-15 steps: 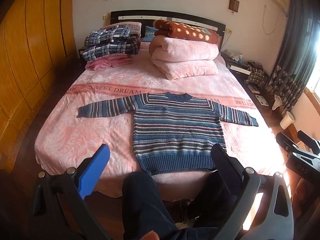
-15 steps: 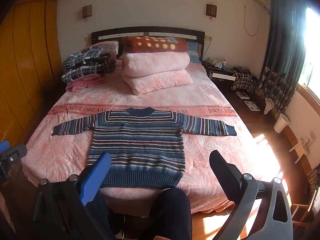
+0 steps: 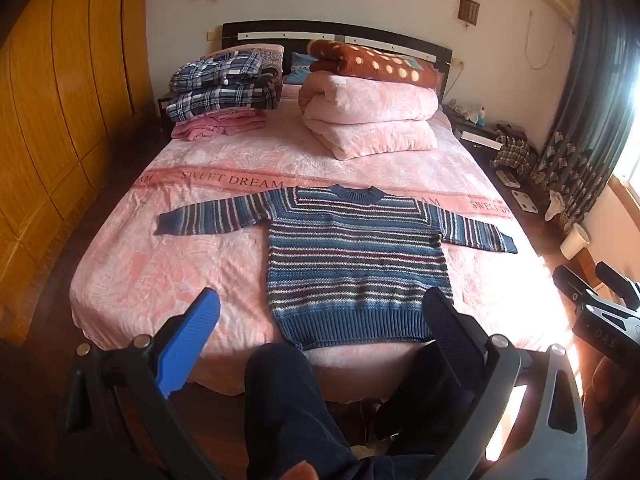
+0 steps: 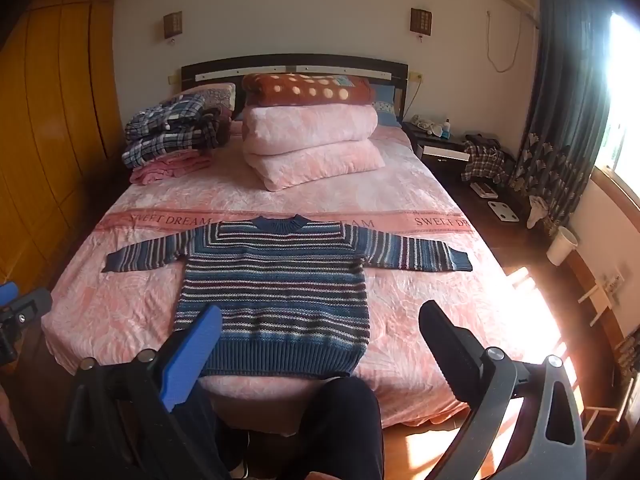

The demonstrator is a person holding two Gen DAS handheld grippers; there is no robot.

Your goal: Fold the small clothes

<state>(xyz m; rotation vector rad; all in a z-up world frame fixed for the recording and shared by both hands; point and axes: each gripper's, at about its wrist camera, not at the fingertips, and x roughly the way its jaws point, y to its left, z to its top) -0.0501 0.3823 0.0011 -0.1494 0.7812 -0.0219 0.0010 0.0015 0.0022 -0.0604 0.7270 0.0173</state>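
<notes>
A blue striped knitted sweater (image 3: 356,264) lies flat and face up on the pink bed (image 3: 160,280), both sleeves spread sideways, hem toward me. The same sweater (image 4: 280,288) fills the middle of the right wrist view. My left gripper (image 3: 320,312) is held open short of the bed's foot, near the hem, nothing between its fingers. My right gripper (image 4: 320,320) is open too and also holds nothing. The right gripper (image 3: 592,304) also shows at the right edge of the left wrist view. A person's dark trouser legs (image 3: 288,408) are below.
Folded plaid and pink clothes (image 3: 224,92) are stacked at the bed's far left. A folded pink duvet with a brown spotted blanket (image 3: 368,108) sits by the headboard. Wooden wardrobes (image 3: 48,120) line the left. A nightstand (image 4: 440,144), a scale and a white bin (image 4: 560,244) stand right.
Both views have shifted only slightly, with the sweater a touch nearer. The sweater has not moved and both grippers stay open.
</notes>
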